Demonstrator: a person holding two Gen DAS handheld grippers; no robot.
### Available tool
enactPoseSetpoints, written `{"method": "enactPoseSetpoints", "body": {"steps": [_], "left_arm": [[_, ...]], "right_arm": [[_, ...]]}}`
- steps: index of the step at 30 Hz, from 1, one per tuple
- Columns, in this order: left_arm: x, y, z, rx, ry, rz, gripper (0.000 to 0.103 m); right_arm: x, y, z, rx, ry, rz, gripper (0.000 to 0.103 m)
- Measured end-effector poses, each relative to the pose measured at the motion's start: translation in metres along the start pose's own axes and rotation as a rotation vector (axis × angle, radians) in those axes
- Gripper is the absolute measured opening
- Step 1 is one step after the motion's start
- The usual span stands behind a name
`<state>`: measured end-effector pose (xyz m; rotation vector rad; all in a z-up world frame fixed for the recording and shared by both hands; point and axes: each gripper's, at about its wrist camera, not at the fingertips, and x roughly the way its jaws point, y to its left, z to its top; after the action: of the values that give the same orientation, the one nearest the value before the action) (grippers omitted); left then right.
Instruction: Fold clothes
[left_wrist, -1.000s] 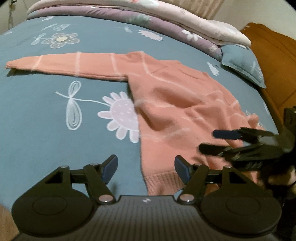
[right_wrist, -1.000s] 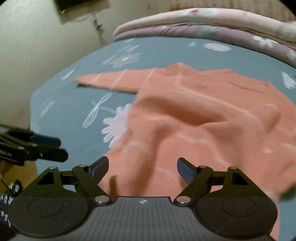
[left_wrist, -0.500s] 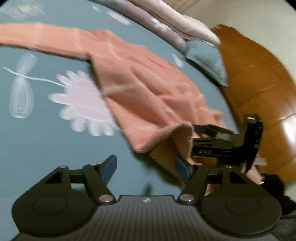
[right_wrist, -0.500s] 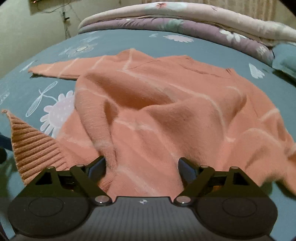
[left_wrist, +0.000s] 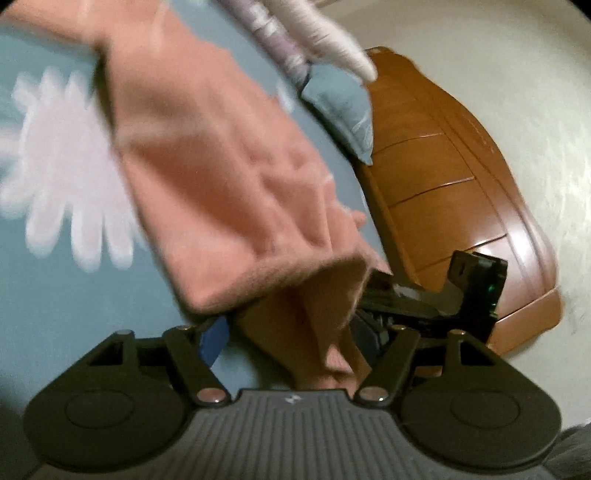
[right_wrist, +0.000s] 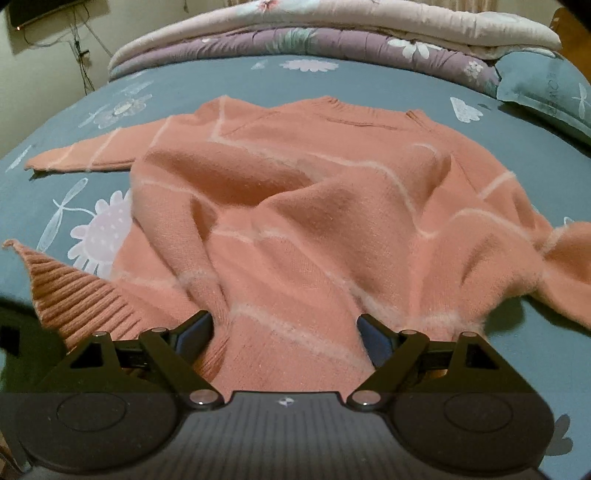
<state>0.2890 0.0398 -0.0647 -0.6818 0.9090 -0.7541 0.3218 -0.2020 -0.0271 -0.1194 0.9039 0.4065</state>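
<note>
Both of my grippers have dropped down to the near edge of the bed (right_wrist: 229, 74) since a second ago, when they hung higher and I could see the whole sweater lying flat. Now the pink sweater (right_wrist: 314, 206) is bunched up at its bottom hem, with one ribbed corner poking up on the left.

In the right wrist view, my right gripper (right_wrist: 284, 336) has its tongs wide apart, and the hem sits between them, but the pads are not pinching it yet. My left gripper (left_wrist: 295, 336) also has its tongs apart, with a fold of the sweater hanging between them (this view is blurry, so I can't tell if the cloth touches a pad).

I think I am set to grab the hem at two spots. One sleeve lies stretched toward the bed's left edge, so no fold is made yet.
</note>
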Motion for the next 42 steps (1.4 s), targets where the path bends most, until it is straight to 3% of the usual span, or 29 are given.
{"method": "enactPoseSetpoints", "body": {"steps": [3, 8, 11, 15, 18, 21, 22, 24, 28, 32, 34, 37, 42], "left_arm": [[0.006, -0.009, 0.012, 0.085, -0.007, -0.002, 0.07], [0.004, -0.015, 0.006, 0.101, 0.051, -0.129, 0.072], [-0.003, -0.01, 0.001, 0.06, 0.048, -0.195, 0.073], [-0.005, 0.001, 0.007, -0.045, -0.019, -0.268, 0.075], [0.009, 0.01, 0.009, -0.097, 0.021, -0.185, 0.074], [0.021, 0.025, 0.0, -0.163, 0.071, -0.157, 0.07], [0.021, 0.03, -0.004, -0.185, 0.07, -0.155, 0.061], [0.016, 0.039, -0.008, -0.228, 0.034, -0.168, 0.055], [0.005, 0.049, -0.015, -0.397, -0.013, -0.271, 0.054], [0.02, 0.039, -0.024, -0.409, 0.025, -0.218, 0.053], [0.03, 0.039, -0.029, -0.431, 0.055, -0.158, 0.023], [0.029, 0.042, -0.036, -0.472, 0.042, -0.122, 0.012], [-0.001, 0.032, -0.038, -0.406, 0.019, -0.043, 0.004]], "right_arm": [[-0.001, 0.002, 0.001, -0.016, 0.004, -0.005, 0.088], [-0.023, -0.005, -0.004, 0.018, -0.012, 0.012, 0.088], [-0.042, -0.013, -0.012, 0.037, -0.031, -0.003, 0.088], [-0.057, -0.026, -0.027, 0.086, -0.03, -0.05, 0.088], [-0.058, -0.036, -0.038, 0.141, -0.019, -0.07, 0.088], [-0.058, -0.04, -0.047, 0.172, -0.014, -0.071, 0.088], [-0.058, -0.041, -0.05, 0.18, -0.013, -0.07, 0.088], [-0.057, -0.043, -0.054, 0.19, -0.009, -0.071, 0.088], [-0.057, -0.046, -0.057, 0.202, -0.006, -0.078, 0.089], [-0.059, -0.048, -0.059, 0.207, -0.015, -0.082, 0.089], [-0.06, -0.05, -0.062, 0.218, -0.015, -0.083, 0.089], [-0.064, -0.054, -0.068, 0.233, -0.018, -0.093, 0.089], [-0.078, -0.066, -0.081, 0.27, -0.027, -0.122, 0.089]]}}
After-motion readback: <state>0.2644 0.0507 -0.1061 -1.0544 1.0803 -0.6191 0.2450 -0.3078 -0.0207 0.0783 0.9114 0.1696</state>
